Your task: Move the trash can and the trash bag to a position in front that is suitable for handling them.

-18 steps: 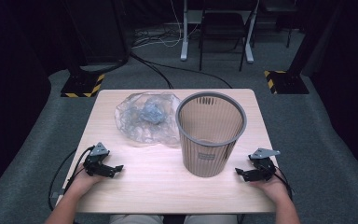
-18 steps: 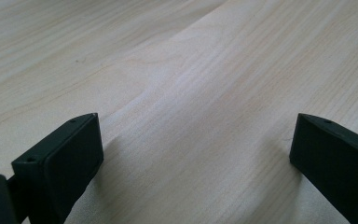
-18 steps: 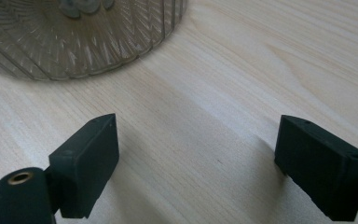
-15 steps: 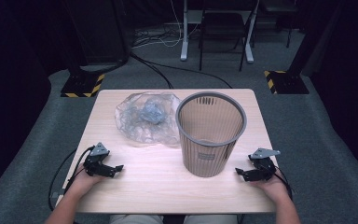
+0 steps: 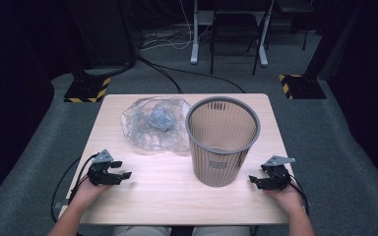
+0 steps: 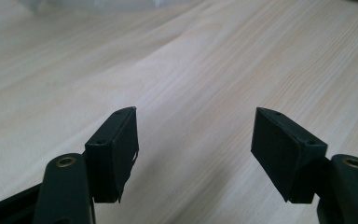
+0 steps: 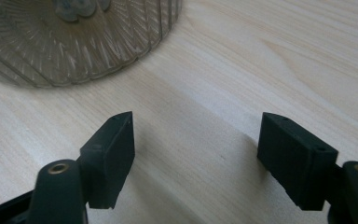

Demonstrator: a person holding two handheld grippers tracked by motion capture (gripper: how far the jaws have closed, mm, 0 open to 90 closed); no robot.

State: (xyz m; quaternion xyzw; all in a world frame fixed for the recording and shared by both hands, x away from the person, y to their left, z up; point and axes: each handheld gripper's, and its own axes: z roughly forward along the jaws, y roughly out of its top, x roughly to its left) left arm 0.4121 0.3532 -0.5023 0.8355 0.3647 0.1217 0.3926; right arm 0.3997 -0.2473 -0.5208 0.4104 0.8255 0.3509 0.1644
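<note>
A: High view first, quick. What have you got?

B: My left gripper (image 5: 123, 175) rests near the front left corner of the surface (image 5: 167, 196), my right gripper (image 5: 254, 181) near the front right, just beside the foot of the wastebasket (image 5: 222, 142). The basket stands upright on the right half. The clear plastic bag (image 5: 155, 124) lies crumpled to its left, touching or nearly touching the basket wall, well apart from both my hands.

A: Anything changed from the earlier high views?

B: Nothing. Hands, basket and bag sit as they did. I read that as the start: no reach under way, bag not yet in or on the basket.

A: Left gripper view?

B: My left gripper (image 6: 195, 133) has its jaws spread wide, bare wood (image 6: 214, 70) between them, nothing held. A pale edge of the bag (image 6: 98, 3) sits at the top, far off.

A: Right gripper view?

B: My right gripper (image 7: 196, 135) also has its jaws wide apart and empty, low over the surface (image 7: 284, 56). The ribbed wall of the wastebasket (image 7: 74, 42) is ahead and to the left, near but not touching.

A: Meaning for the work?

B: My guess: the left goes for the bag, the right steadies the basket. Thin film, so it may slip or bunch.
</note>
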